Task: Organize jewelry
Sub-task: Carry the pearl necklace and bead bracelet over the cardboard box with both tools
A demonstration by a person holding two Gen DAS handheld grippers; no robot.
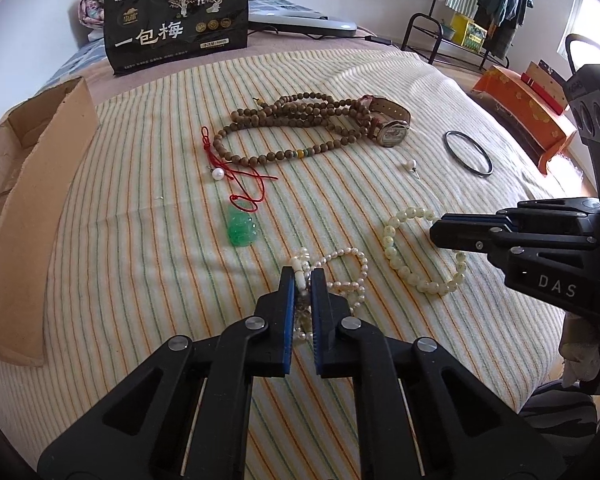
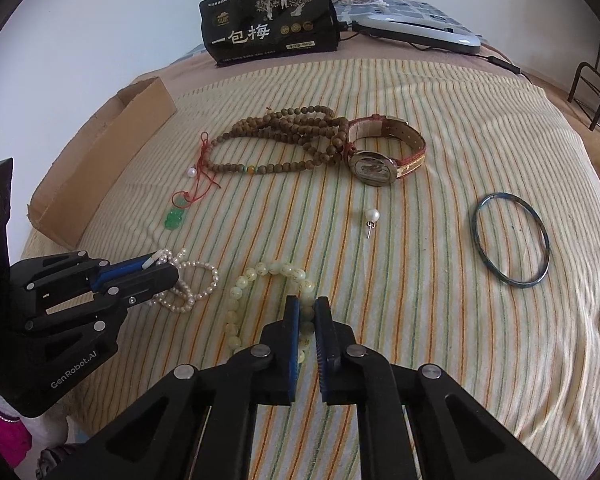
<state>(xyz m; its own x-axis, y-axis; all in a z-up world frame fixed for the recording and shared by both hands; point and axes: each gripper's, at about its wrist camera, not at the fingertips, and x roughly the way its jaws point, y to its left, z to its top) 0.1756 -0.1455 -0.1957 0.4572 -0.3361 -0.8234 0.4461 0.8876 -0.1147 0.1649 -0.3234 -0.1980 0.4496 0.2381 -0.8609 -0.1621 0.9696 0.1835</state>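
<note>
The left gripper is closed to a narrow gap on the pearl bracelet, a white bead being pinched between its blue pads. The right gripper is likewise nearly closed around the pale green bead bracelet, on the striped bedspread. At twelve o'clock the wooden bead necklace is seen, touching the wristwatch.

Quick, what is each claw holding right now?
Left claw: closed on the pearl bracelet.
Right claw: closed on the pale green bead bracelet.
</note>
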